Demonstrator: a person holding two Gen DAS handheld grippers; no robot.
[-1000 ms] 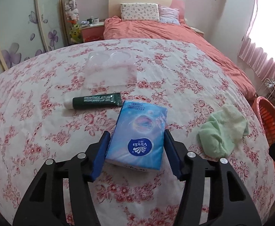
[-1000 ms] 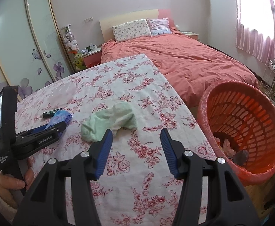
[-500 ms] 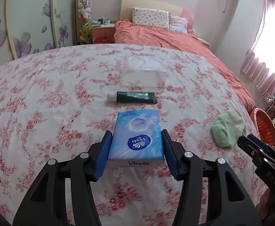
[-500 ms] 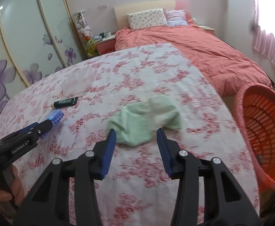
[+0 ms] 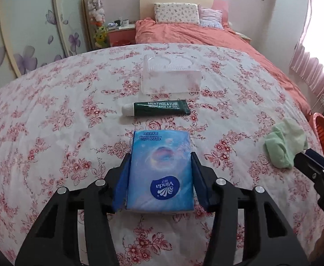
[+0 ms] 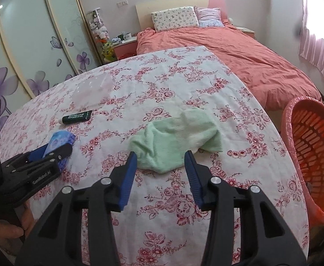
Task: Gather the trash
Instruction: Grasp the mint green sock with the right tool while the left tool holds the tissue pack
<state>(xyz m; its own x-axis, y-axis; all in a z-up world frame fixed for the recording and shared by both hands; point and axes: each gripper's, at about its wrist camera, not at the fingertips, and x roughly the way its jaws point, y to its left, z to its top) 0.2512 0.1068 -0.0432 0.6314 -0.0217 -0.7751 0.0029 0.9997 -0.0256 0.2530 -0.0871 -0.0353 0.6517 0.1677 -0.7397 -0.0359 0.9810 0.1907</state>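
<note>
A blue Vinda tissue pack lies flat on the floral tablecloth. My left gripper straddles it, jaws closing, and both blue pads touch its long sides. A crumpled pale-green cloth lies near the table's right edge. My right gripper stands open at the cloth's near edge, with that edge between the fingertips and the pads apart from it. The right wrist view shows the left gripper on the tissue pack. The left wrist view shows the right gripper beside the green cloth.
A dark green lip gel tube and a clear plastic tray lie beyond the tissue pack. An orange slatted basket stands off the table's right edge. A bed with a coral cover lies behind.
The left jaws have narrowed around the tissue pack. The right gripper has swung left from the basket to the green cloth, and its jaws have narrowed.
</note>
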